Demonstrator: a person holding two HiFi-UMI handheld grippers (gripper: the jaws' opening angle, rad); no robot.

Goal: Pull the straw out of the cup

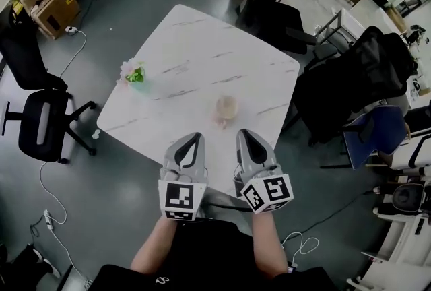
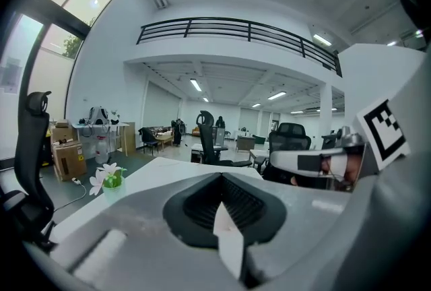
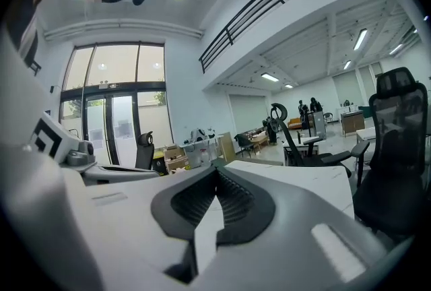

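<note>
Approach step, I judge: left gripper [image 1: 194,140] and right gripper [image 1: 245,136] hover at the table's [image 1: 202,40] six-o'clock edge, jaws together, empty. The cup [image 1: 226,108] stands at their twelve o'clock, its straw too blurred to make out. Next, jaws must part.

The left tool [image 1: 194,139] and the right tool [image 1: 244,133] sit side by side, close but not touching. Both point forward, away from the person's body, and tilt slightly down. Each tool's jaws are pressed together, tip to tip, with nothing between them. Behind the tools' marker cubes [image 1: 182,199], the bare left forearm [image 1: 156,246] and right forearm [image 1: 267,249] run back to the torso, roughly parallel.
</note>
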